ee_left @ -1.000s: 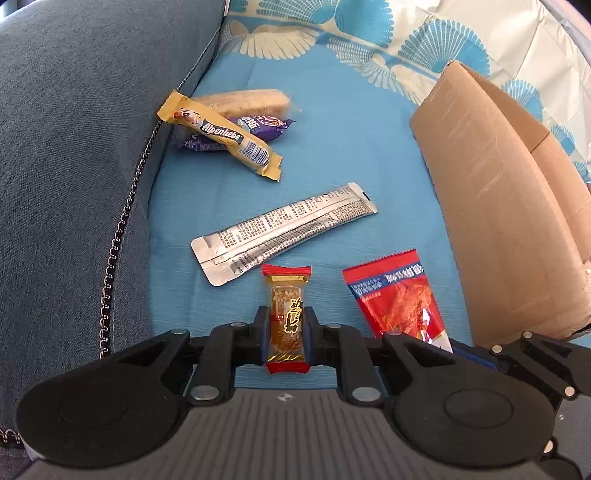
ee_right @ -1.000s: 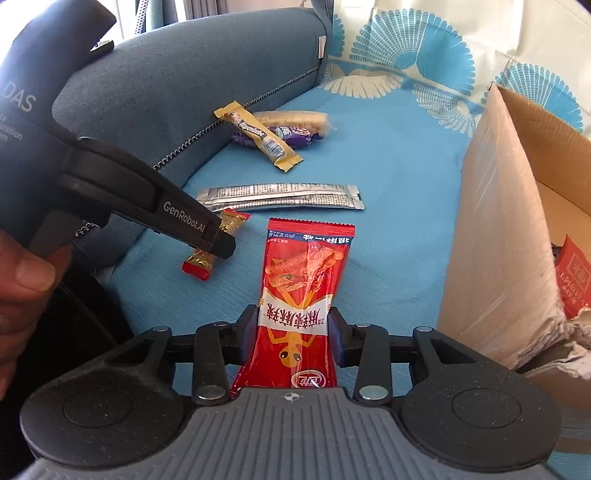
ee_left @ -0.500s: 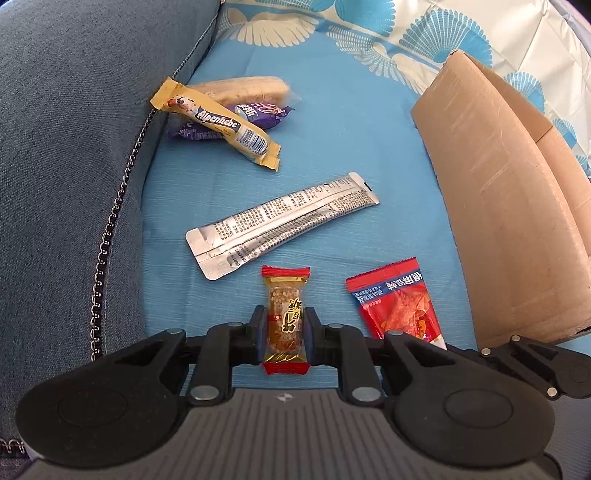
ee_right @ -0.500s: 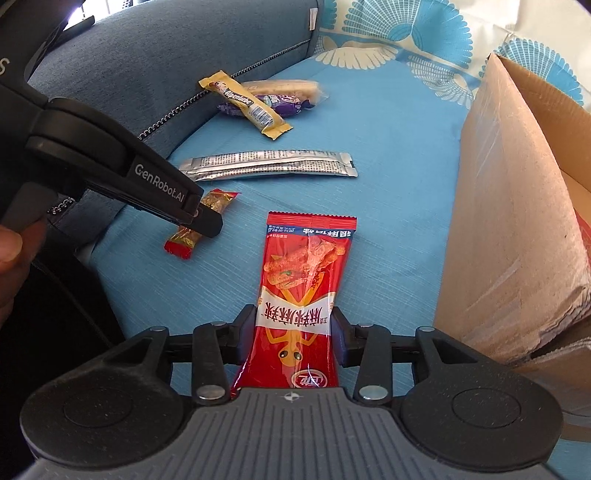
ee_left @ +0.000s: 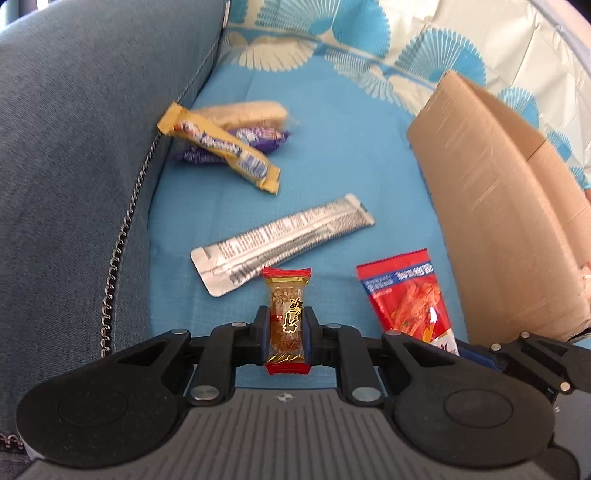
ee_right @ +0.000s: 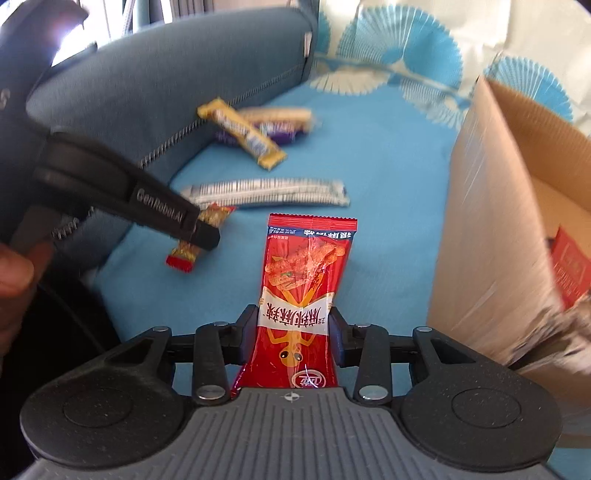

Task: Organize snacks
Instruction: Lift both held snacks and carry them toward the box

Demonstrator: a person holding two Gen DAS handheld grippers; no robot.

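My left gripper [ee_left: 287, 326] is shut on a small gold candy with red ends [ee_left: 286, 317], held above the blue cloth; it also shows in the right wrist view [ee_right: 201, 236]. My right gripper [ee_right: 294, 325] is shut on a red spicy snack packet [ee_right: 304, 280], seen in the left wrist view [ee_left: 406, 295] too. An open cardboard box [ee_left: 498, 206] stands to the right; a red packet [ee_right: 570, 266] lies inside it. On the cloth lie a silver sachet [ee_left: 284, 240], a yellow candy bar [ee_left: 221, 147], a purple packet [ee_left: 255, 138] and a beige wafer pack [ee_left: 243, 110].
A grey-blue sofa cushion [ee_left: 74, 166] rises on the left. The blue cloth [ee_left: 332, 155] covers the seat, with a fan-patterned cover [ee_left: 369, 33] behind. The box wall [ee_right: 480, 206] stands close on my right gripper's right side.
Both grippers have lifted a little with their snacks still gripped. The right wrist view has swung towards the box, showing more of its inside.
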